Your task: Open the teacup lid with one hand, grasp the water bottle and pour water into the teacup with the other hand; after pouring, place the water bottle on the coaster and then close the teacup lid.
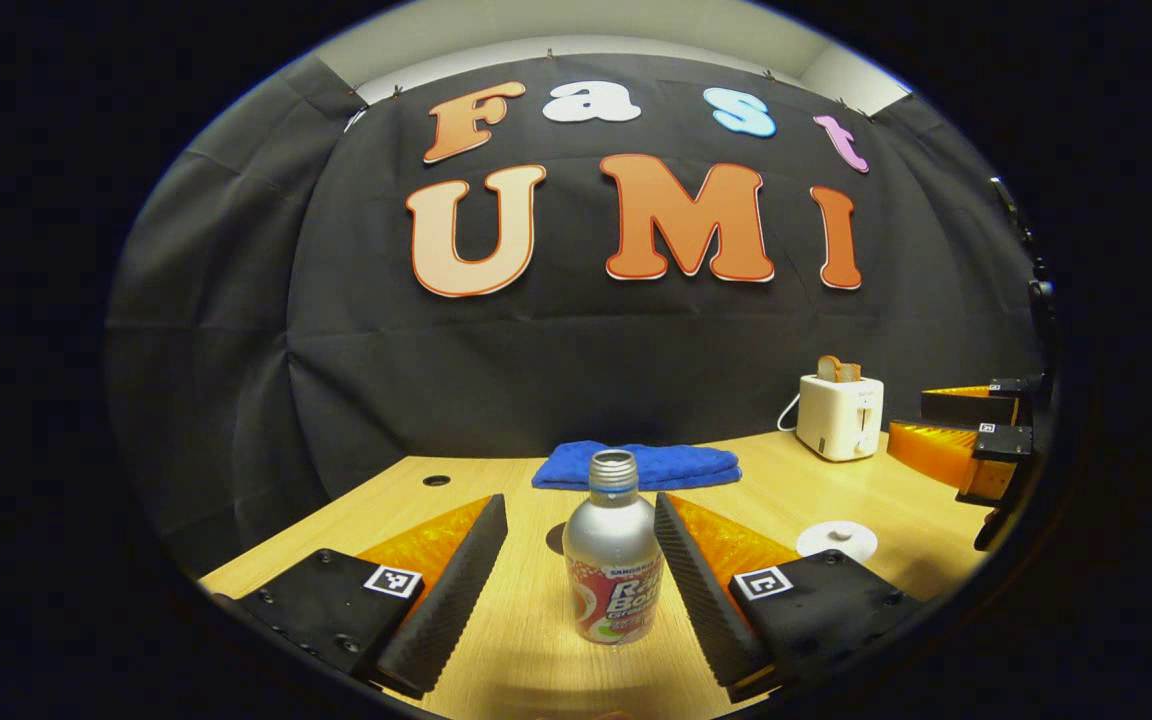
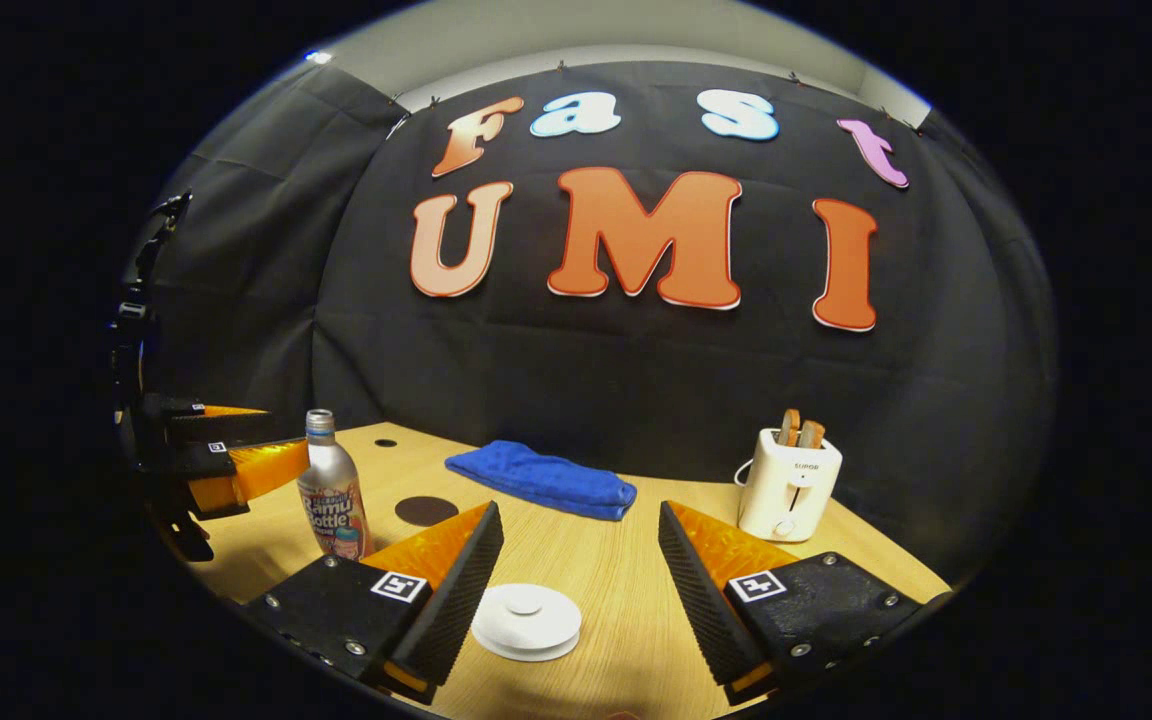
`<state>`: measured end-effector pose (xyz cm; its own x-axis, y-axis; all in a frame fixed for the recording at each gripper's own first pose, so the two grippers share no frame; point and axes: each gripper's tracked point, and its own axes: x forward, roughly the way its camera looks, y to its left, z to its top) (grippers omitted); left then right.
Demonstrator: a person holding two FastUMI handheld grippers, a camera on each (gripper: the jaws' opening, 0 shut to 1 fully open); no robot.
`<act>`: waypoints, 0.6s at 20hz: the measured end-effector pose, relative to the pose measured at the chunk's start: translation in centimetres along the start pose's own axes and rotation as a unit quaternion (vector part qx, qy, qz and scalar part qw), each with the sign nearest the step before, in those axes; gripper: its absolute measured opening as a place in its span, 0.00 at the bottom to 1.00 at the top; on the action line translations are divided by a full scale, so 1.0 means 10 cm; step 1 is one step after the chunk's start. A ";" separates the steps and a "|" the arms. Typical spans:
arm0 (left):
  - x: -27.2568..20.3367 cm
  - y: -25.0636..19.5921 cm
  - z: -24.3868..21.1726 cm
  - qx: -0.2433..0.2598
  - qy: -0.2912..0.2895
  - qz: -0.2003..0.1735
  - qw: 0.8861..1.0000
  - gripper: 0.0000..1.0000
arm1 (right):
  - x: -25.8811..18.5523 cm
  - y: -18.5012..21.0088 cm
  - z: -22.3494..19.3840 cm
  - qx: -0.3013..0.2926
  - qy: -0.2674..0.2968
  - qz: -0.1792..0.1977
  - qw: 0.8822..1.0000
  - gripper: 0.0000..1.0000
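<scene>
- Table [image 2: 626, 570]: the light wood surface carries every item listed below. Positions are given relative to the water bottle [image 1: 613, 555].
- Left gripper [image 1: 581, 565]: jaws released and spread wide, one finger on each side of the water bottle. The right finger appears at or very near the bottle wall; actual contact cannot be confirmed. The left finger stands apart.
- Right gripper [image 2: 581, 570]: jaws released, holding nothing. It sits to the right of the bottle, with the teacup lid [image 2: 526, 620] low between its fingers.
- Water bottle: upright on the table, silver body, cap off, mouth exposed. Contents cannot be determined through the opaque wall.
- Risk, tipping: judged likely if the jaws close off-centre. The nearer finger would push the bottle sideways before the far finger arrives. An uncapped bottle would spill on falling.
- Risk, slipping: the smooth metal body may slide in the pads if gripped too high on the tapered shoulder.
- Blue cloth [image 2: 541, 480]: folded, lying behind the bottle near the wall.
- Toaster [image 2: 789, 483]: white, behind and well to the right of the bottle, bread standing in its slots.
- Teacup lid: white disc with a centre knob, right of the bottle. The cup body below cannot be made out, so its contents are unknown.
- Coaster [image 2: 426, 510]: dark round disc just behind the bottle, unoccupied.
</scene>
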<state>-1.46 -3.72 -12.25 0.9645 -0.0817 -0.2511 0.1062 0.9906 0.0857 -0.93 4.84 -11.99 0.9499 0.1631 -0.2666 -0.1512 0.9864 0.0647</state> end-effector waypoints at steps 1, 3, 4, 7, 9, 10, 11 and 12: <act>0.02 -0.02 -0.05 0.000 0.005 -0.002 1.000 0.98 | 0.04 0.03 -0.08 -0.001 0.012 0.002 1.000 0.94; 0.05 -0.05 -0.12 -0.003 0.014 -0.007 1.000 0.99 | 0.09 0.08 -0.23 -0.003 0.038 0.010 0.999 0.92; 0.05 -0.05 -0.18 -0.005 0.020 -0.009 1.000 0.98 | 0.10 0.11 -0.29 -0.005 0.049 0.012 0.999 0.91; 0.08 -0.07 -0.25 -0.011 0.030 -0.014 0.999 0.98 | 0.16 0.19 -0.54 -0.013 0.080 0.023 0.996 0.90; 0.11 -0.09 -0.33 -0.012 0.038 -0.017 0.999 0.98 | 0.21 0.25 -0.70 -0.015 0.103 0.031 0.994 0.85; 0.14 -0.12 -0.37 -0.011 0.042 -0.018 0.999 0.98 | 0.22 0.28 -0.76 -0.014 0.113 0.037 0.993 0.81; 0.16 -0.13 -0.40 -0.010 0.046 -0.018 0.999 0.98 | 0.25 0.32 -0.81 -0.013 0.121 0.044 0.992 0.80; 0.17 -0.13 -0.43 -0.009 0.049 -0.019 0.999 0.98 | 0.24 0.35 -0.84 -0.013 0.127 0.051 0.990 0.77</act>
<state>-0.99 -4.68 -16.93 0.9313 -0.1084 -0.3477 0.1365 0.9890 0.0572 -1.43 8.90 -20.45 0.8298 0.2592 -0.4942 -0.2531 0.9641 0.0806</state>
